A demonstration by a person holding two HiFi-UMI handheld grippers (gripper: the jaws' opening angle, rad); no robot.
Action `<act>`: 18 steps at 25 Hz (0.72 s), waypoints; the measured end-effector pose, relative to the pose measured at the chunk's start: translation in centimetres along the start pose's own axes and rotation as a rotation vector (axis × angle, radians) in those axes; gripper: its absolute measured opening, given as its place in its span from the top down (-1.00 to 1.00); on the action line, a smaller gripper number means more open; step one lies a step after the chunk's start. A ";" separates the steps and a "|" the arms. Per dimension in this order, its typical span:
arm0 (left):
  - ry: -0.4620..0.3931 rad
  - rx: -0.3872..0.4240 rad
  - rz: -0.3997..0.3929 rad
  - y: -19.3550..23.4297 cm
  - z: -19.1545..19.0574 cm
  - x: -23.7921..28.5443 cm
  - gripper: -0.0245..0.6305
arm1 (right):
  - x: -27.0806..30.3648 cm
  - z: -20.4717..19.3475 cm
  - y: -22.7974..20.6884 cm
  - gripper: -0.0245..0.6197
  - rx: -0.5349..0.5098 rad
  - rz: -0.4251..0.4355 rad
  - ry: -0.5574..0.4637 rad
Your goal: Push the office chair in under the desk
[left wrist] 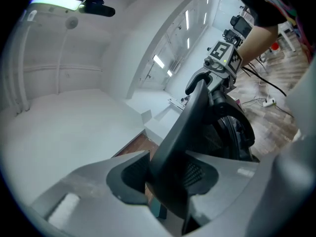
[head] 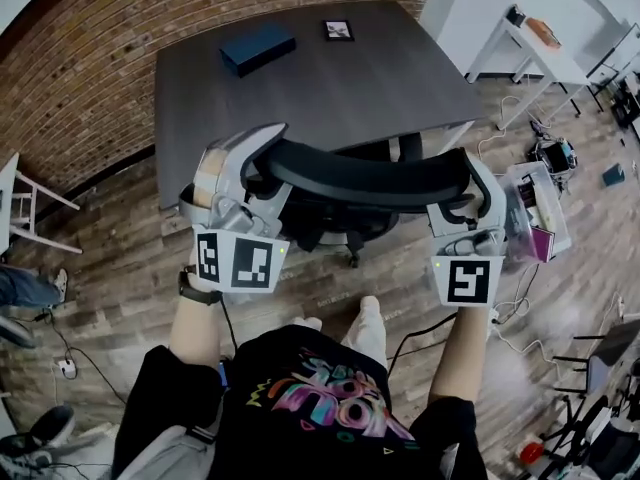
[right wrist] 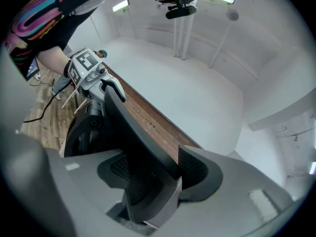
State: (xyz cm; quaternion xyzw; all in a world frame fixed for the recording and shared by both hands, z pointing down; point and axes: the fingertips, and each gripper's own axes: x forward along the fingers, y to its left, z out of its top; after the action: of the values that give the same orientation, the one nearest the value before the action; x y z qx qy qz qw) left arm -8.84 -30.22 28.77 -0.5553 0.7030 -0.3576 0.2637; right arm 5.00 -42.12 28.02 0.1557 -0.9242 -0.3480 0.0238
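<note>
The black office chair (head: 372, 176) stands at the near edge of the dark grey desk (head: 300, 88), its seat partly beneath the top. My left gripper (head: 258, 158) is shut on the left end of the chair's curved back rail. My right gripper (head: 480, 186) is shut on the right end. In the left gripper view the rail (left wrist: 190, 117) runs up between the pads of the left gripper (left wrist: 168, 171), with the right gripper (left wrist: 223, 58) at its far end. The right gripper view shows the right gripper (right wrist: 154, 174) clamping the rail (right wrist: 129, 127), the left gripper (right wrist: 88, 68) beyond.
On the desk lie a dark blue box (head: 257, 47) and a small framed picture (head: 338, 30). A brick wall (head: 80, 68) runs behind. A white desk (head: 540, 53) stands at the back right, with boxes and cables (head: 538, 213) on the wood floor. A white stool's legs (head: 30, 213) show at left.
</note>
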 end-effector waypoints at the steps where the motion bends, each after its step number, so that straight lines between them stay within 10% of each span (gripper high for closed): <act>1: 0.019 -0.003 0.013 0.2 -0.2 0.4 0.44 | 0.6 -0.2 -0.3 0.18 0.005 0.010 -0.018; 18: 0.290 -0.031 0.214 -0.3 0.6 8.4 0.43 | 9.3 -7.4 -6.8 0.17 0.023 0.283 -0.155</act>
State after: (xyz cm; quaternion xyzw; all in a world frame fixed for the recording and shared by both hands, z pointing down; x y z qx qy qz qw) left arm -10.25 -38.48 28.84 -0.4237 0.7943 -0.3930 0.1874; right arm -0.87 -54.46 28.62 -0.0031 -0.9398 -0.3416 -0.0005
